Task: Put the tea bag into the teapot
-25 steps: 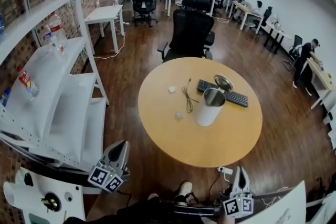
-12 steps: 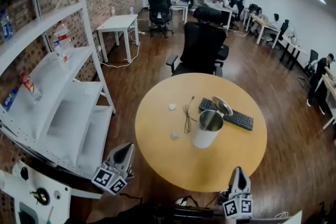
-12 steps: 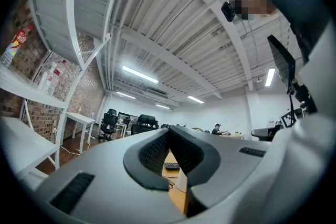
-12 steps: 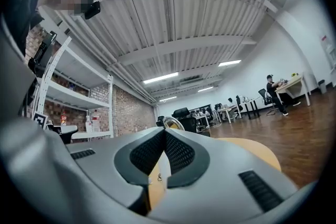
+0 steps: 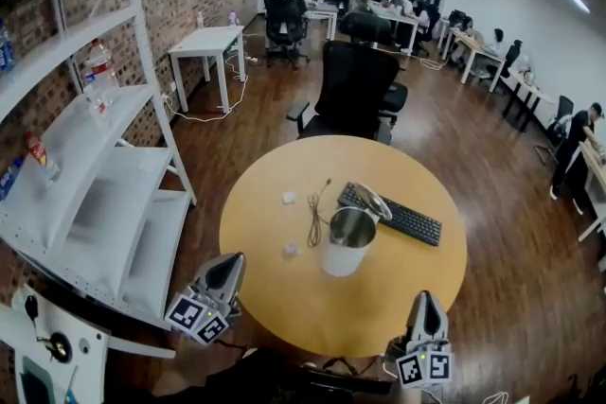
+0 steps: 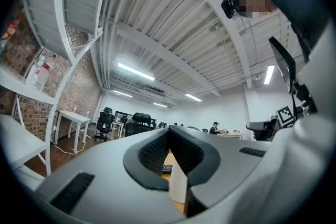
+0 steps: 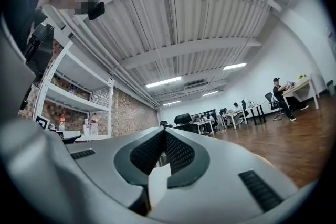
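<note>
Left gripper [image 5: 227,265] and right gripper [image 5: 425,300], jaws clenched on nothing, hover off the round table's [image 5: 284,303] near edge; lid-up teapot [image 5: 347,241] stands mid-table, small white bits [image 5: 291,250] toward its left edge, tea bag indistinguishable

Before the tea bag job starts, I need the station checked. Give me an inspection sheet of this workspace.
Surface: round wooden table.
Job's things: teapot upright, lid open; two small white pieces left of it, possibly tea bags.
Clutter: keyboard behind the teapot.
Tools: left tool and right tool shut, empty, at the table's near edge.
Cables: thin cable lying left of the teapot.
Surroundings: office chair beyond the table, shelving at left.
</note>
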Motion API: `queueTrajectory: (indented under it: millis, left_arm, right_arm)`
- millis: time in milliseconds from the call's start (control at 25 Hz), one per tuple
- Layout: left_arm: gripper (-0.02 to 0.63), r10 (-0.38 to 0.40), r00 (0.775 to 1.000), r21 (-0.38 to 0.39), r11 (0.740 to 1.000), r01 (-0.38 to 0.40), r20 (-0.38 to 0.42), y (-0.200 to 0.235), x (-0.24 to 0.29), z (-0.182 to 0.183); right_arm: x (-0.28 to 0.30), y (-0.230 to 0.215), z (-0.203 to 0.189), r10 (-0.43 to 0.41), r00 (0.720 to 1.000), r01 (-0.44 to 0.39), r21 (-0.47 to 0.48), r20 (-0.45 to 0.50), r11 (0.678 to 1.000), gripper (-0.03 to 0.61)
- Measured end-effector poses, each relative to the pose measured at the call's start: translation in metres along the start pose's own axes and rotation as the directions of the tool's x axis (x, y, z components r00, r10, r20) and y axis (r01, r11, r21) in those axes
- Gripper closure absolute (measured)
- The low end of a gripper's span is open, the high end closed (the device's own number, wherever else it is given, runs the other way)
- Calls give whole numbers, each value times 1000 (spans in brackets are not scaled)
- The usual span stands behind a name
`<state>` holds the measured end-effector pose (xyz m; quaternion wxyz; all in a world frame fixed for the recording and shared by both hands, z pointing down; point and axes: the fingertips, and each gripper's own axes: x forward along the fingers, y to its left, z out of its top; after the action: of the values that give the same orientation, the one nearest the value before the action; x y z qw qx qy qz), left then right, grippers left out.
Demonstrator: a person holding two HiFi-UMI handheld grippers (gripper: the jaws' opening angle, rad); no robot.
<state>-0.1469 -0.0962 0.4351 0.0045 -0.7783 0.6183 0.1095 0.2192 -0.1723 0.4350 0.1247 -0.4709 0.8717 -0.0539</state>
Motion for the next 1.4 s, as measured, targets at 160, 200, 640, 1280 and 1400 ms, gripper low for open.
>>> queueTrajectory:
  millis: [160, 200, 640, 1280, 1400]
  left_arm:
    - [614, -17, 1000, -1, 1000, 17, -5, 7, 23, -2]
    - [614, -21, 1000, 1, 1000, 21, -6, 9, 28, -2]
    - [614, -108, 994, 13, 994, 109, -35, 28, 79, -11]
    - [509, -175, 870, -69, 984, 162, -460, 74, 142, -175]
    - [458, -174, 811, -36, 982, 186, -558, 80, 148, -223]
  right_arm:
    - [11, -12, -8, -28, 1000, 28, -6, -10, 1000, 569]
    - [14, -14, -8, -37, 999, 36, -12, -13, 999, 569]
    - [13, -36, 3, -169, 985, 170, -20, 31, 985, 569]
    - [15, -28, -55, -233, 961, 230, -35, -150, 973, 569]
    - [1, -31, -57, -275, 946, 271, -47, -175, 962, 569]
